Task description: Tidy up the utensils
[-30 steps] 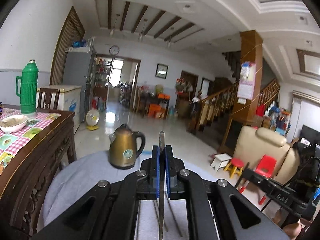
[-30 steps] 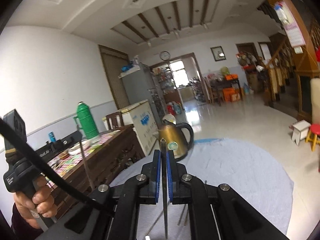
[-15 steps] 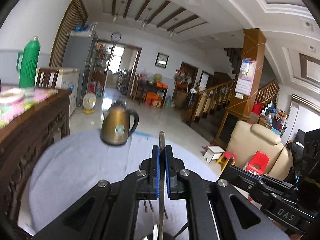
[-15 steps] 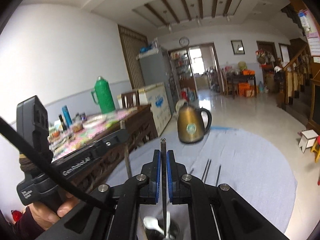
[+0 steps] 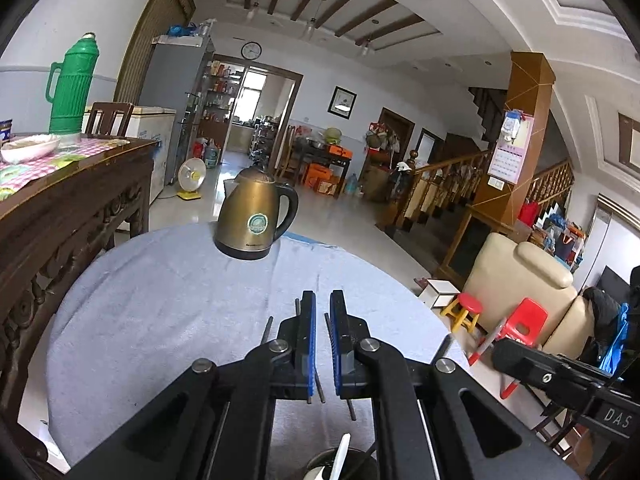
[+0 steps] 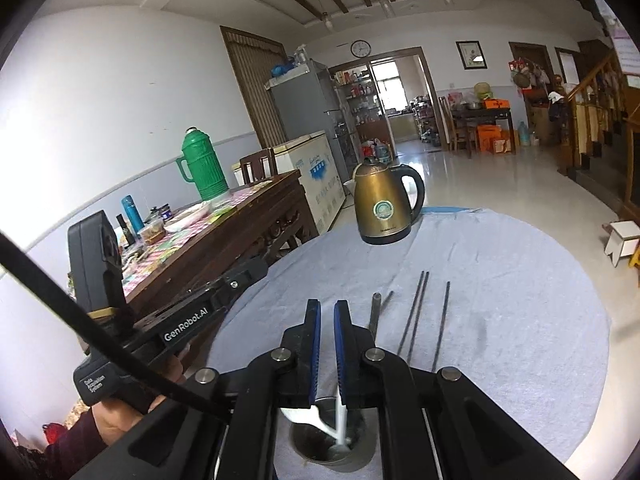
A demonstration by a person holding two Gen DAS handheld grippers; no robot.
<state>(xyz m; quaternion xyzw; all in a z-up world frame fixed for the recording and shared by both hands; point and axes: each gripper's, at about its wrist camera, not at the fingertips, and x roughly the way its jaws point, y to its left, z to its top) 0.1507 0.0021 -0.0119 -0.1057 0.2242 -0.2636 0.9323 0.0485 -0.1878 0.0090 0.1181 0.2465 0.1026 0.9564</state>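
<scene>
**Grippers.** The left gripper [image 5: 322,300] has its blue pads drawn together to a narrow slit. Only the cloth shows through the slit, and nothing is clamped. The right gripper [image 6: 327,308] stands the same way, with the pads all but together and nothing between them. In the right wrist view a hand [image 6: 120,412] grips the handle of the left tool at the lower left.

**Task items.**
- A metal cup [image 6: 360,456] stands on the round table's pale blue cloth [image 6: 520,300], directly beneath both grippers at the near edge.
- A white spoon [image 6: 304,416] sits in the cup. Its handle rises behind the right gripper's right finger, and contact between the two cannot be confirmed.
- A pair of dark chopsticks [image 6: 416,320] lies side by side on the cloth just right of the right gripper.
- A single chopstick [image 6: 442,328] lies near the pair, roughly parallel to it.
- A thicker grey rod [image 6: 375,312] shows close beside the right finger. Whether it stands in the cup or lies on the cloth cannot be told.
- In the left wrist view, thin dark rods show around and under the fingers, partly hidden.

**Other items.** A bronze electric kettle [image 5: 256,220] stands upright at the far side of the cloth, well apart from the cup. A dark wooden table [image 5: 60,208] at the left carries a green thermos [image 5: 72,84].
</scene>
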